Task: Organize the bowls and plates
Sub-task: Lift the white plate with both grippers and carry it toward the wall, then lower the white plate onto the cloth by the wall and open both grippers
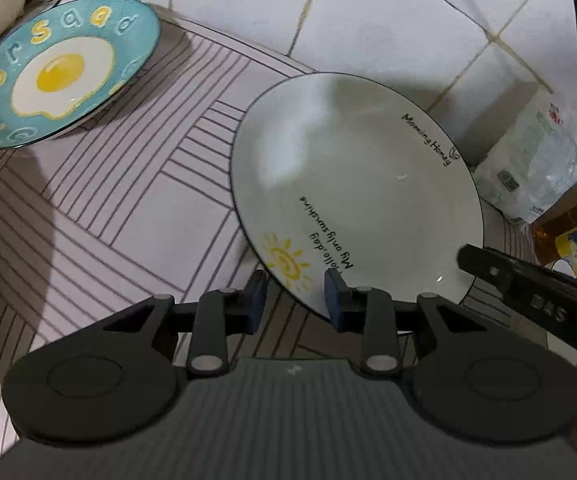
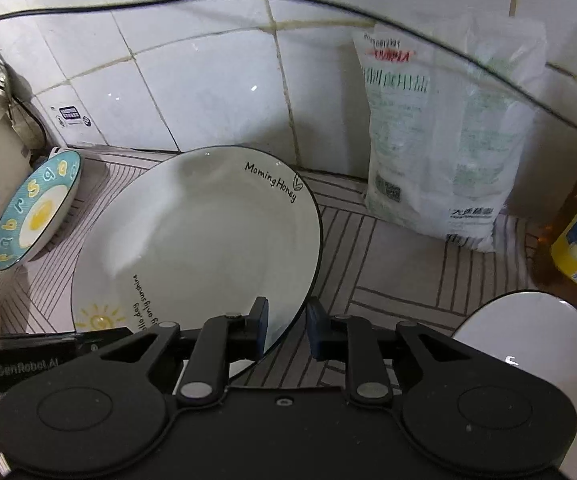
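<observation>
Plate (image 1: 352, 184) with the sun drawing and the "Morning Honey" words sits tilted on the striped mat (image 1: 136, 208), its far edge up near the tiled wall (image 1: 388, 32) and its near edge down by both my tools. From my left gripper (image 1: 295, 298), the plate's near rim runs right between the two blue pads, one pad under it and one over it. The jaws are open only a little, and I cannot tell if the pads really press on the rim. From my right gripper (image 2: 287, 330), the same rim crosses the small gap between the pads on the plate's right near side. Those jaws are nearly closed, and I judge they pinch the rim. Both hands are about as near. Further left, a blue egg plate (image 1: 60, 72) leans, well apart.
</observation>
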`<state>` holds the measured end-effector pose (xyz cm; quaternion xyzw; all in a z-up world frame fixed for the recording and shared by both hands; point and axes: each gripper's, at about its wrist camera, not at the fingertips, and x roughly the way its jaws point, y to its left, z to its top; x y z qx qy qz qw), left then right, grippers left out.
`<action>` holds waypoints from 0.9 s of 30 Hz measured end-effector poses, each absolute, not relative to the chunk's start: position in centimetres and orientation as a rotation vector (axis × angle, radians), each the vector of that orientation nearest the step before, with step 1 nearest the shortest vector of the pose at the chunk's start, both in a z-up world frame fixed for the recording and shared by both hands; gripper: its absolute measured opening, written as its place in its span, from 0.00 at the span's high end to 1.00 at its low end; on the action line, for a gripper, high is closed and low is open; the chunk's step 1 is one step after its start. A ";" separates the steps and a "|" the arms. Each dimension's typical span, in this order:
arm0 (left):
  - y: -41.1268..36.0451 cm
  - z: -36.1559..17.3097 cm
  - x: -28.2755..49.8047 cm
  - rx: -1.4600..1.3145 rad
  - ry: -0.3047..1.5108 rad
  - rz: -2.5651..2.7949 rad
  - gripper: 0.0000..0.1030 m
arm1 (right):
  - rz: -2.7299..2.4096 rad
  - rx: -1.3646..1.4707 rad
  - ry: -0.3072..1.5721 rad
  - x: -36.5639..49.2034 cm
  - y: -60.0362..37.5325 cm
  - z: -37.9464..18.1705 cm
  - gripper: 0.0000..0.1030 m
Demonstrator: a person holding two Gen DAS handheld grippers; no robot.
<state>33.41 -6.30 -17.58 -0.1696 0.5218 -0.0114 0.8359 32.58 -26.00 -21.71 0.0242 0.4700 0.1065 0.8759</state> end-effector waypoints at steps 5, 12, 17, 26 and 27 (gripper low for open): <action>-5.2 -15.5 31.8 -0.330 1.086 -0.013 0.68 | 0.217 0.092 0.951 30.7 -26.9 -19.5 0.69; -2.9 -11.6 28.0 -0.276 1.009 -0.014 0.68 | 0.223 0.003 0.840 26.9 -25.2 -15.8 0.55; -1.6 -9.2 25.3 -0.206 0.947 -0.009 0.67 | 0.248 -0.001 0.771 24.2 -23.5 -13.9 0.51; 1.6 -6.3 19.5 -0.134 0.877 -0.003 0.54 | 0.311 0.001 0.677 18.7 -19.8 -11.9 0.40; 2.0 -6.1 18.9 -0.131 0.873 0.000 0.54 | 0.318 -0.004 0.671 18.2 -19.4 -11.9 0.39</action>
